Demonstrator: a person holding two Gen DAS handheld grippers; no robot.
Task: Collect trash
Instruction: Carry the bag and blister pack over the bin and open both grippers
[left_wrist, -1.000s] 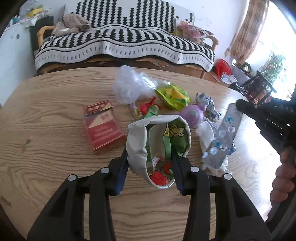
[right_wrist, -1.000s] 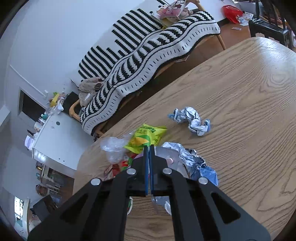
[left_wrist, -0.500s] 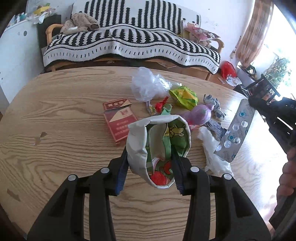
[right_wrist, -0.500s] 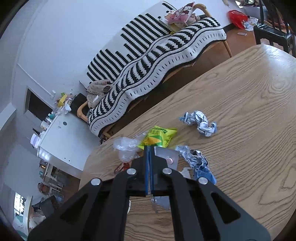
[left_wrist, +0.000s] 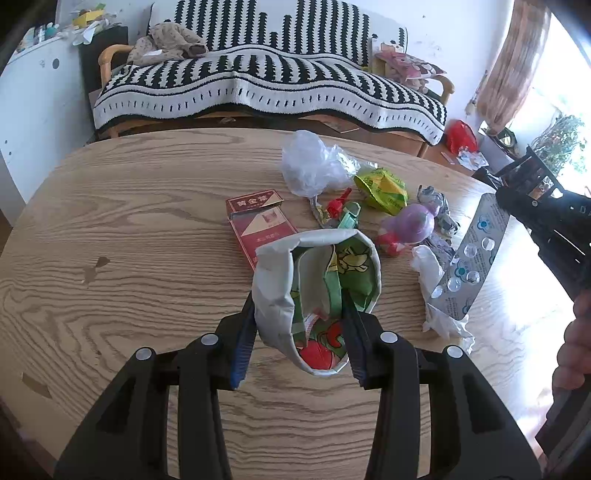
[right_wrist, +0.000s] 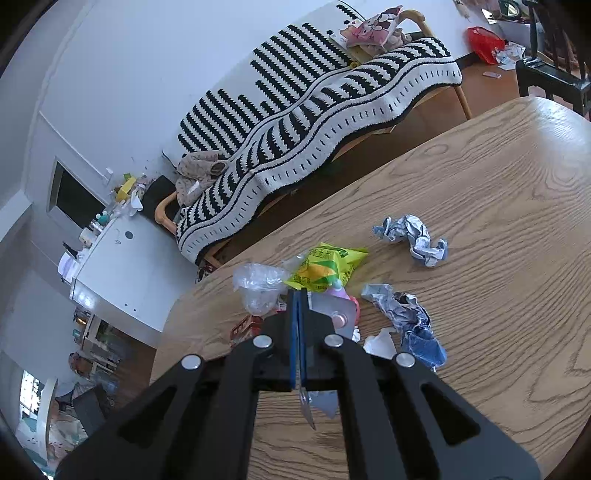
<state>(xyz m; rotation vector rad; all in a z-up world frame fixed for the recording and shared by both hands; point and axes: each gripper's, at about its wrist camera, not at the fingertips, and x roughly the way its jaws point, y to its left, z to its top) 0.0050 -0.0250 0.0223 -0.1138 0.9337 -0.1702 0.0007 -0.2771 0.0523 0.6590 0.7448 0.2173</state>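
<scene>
My left gripper (left_wrist: 298, 295) is shut on an open snack bag (left_wrist: 280, 280), silver inside and printed green and red, held mouth-up over the wooden table (left_wrist: 129, 240). At the right edge my right gripper (left_wrist: 517, 201) is shut on a silver blister pack (left_wrist: 469, 258), which hangs tilted above a white tissue (left_wrist: 430, 266). In the right wrist view the right gripper (right_wrist: 297, 293) has its blue pads pressed together on the blister pack (right_wrist: 330, 306). Loose trash lies beyond: a red cigarette box (left_wrist: 258, 221), a clear plastic bag (left_wrist: 314, 166), a yellow-green wrapper (left_wrist: 382, 188) and a purple wrapper (left_wrist: 413, 225).
Two crumpled foil wrappers (right_wrist: 413, 240) (right_wrist: 406, 314) lie right of the pile. A sofa with a black-and-white striped blanket (left_wrist: 266, 85) stands behind the table's far edge. A black chair (right_wrist: 546, 77) is at the far right corner. A person's hand (left_wrist: 572, 339) holds the right gripper.
The right gripper has raised the blister pack off the pile. The left gripper with the bag has shifted left, so the trash now sits further right in its view.
</scene>
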